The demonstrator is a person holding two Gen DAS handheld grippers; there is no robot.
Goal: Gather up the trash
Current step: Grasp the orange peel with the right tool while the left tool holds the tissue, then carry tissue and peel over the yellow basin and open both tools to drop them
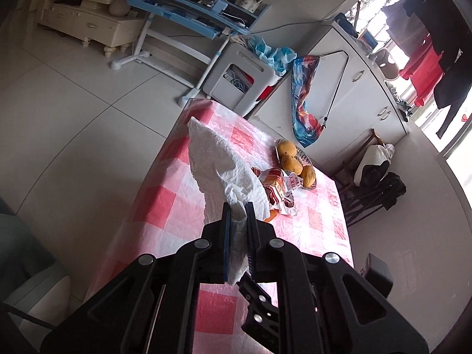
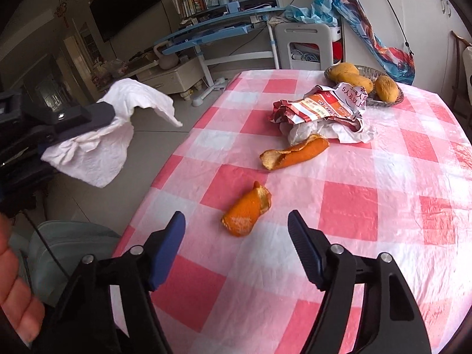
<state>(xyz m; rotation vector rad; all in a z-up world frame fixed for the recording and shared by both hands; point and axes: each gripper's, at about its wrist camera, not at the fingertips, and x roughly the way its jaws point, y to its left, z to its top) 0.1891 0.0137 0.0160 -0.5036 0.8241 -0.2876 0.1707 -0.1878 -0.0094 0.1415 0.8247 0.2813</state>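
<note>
My left gripper (image 1: 237,206) is shut on a crumpled white paper towel (image 1: 218,162) and holds it in the air beside the table's left edge; the towel (image 2: 97,135) and the left gripper (image 2: 88,118) also show in the right wrist view. My right gripper (image 2: 236,221) is open and empty, low over the table, with a small orange peel (image 2: 247,211) just ahead between its fingers. A longer orange peel (image 2: 295,152) lies farther on. A crumpled red-and-white wrapper (image 2: 321,112) lies behind it, and also shows in the left wrist view (image 1: 280,188).
The table has a pink-and-white checked cloth (image 2: 354,206). A basket with yellow fruit (image 2: 365,84) stands at its far side. A grey chair (image 2: 306,44), a blue desk (image 2: 218,29) and white cabinets (image 1: 348,94) stand beyond. A pale seat (image 2: 73,250) is left of the table.
</note>
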